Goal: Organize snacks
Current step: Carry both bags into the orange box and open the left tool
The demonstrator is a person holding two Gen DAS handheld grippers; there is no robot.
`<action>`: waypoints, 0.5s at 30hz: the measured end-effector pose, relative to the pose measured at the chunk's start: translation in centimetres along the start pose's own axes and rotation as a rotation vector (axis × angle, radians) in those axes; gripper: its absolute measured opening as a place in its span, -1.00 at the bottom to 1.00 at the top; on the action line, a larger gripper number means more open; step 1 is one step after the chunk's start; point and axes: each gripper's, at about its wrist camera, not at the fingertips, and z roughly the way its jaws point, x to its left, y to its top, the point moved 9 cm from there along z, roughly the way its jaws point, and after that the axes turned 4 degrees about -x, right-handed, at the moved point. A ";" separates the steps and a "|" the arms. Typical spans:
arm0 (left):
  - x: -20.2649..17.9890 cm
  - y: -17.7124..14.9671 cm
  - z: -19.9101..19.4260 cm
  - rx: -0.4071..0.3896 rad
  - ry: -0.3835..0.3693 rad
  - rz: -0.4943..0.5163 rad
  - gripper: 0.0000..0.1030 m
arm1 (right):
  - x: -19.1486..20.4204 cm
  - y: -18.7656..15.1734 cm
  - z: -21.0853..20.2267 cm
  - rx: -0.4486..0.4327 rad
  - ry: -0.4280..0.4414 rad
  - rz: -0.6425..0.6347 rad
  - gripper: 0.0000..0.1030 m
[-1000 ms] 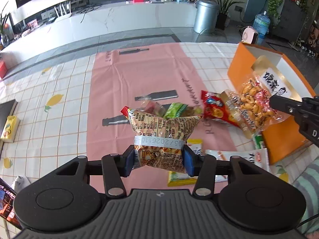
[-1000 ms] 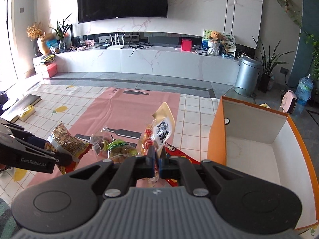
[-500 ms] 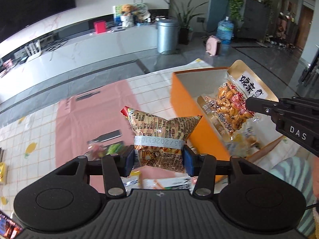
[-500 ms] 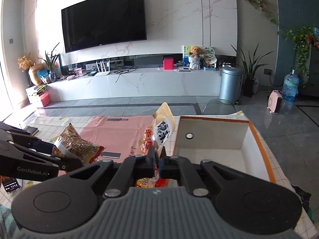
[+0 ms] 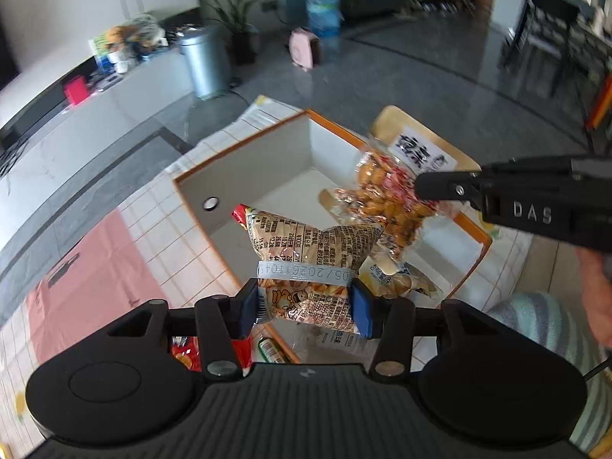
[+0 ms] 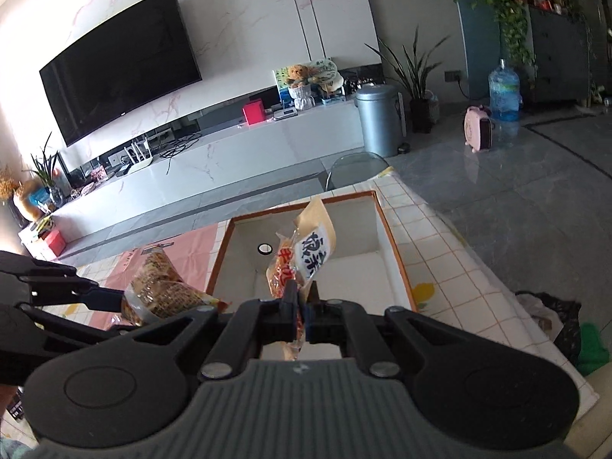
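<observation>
both crinkly packets (image 5: pixel 306 264) now over box (image 5: pixel 244 157) | tools clamped

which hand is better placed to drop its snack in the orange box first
Right, probably. The right gripper holds its peanut bag over the middle of the orange box; the left gripper's printed packet hangs nearer the box's wall.

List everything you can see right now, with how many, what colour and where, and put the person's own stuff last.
box: one, orange outside, white inside, on the table
tablecloth: one, white checked, pink panel at left
puffed snack bag: one, brown printed, in left tongs above the box
peanut bag: one, clear with tan top, in right tongs above the box
packets: at least one, pale, lying in the box
television: one, black, on the wall
bin: one, silver, on the floor
water jug: one, blue, far right
left tongs: black, blue pads
right tongs: black, shut
</observation>
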 end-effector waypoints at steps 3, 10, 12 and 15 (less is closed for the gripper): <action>-0.7 0.1 2.7 0.059 0.005 0.086 0.09 | -1.2 0.0 1.7 0.037 0.010 0.053 -1.00; -0.6 -0.4 7.7 0.216 0.009 0.280 0.09 | -1.8 -0.9 6.3 0.115 0.008 0.060 -1.00; -0.6 -0.4 8.6 0.244 -0.001 0.339 0.09 | -1.8 -0.9 7.5 0.134 0.010 0.055 -1.00; -0.5 -0.7 10.2 0.302 -0.026 0.422 0.09 | -1.8 -1.3 9.2 0.159 0.015 0.057 -1.00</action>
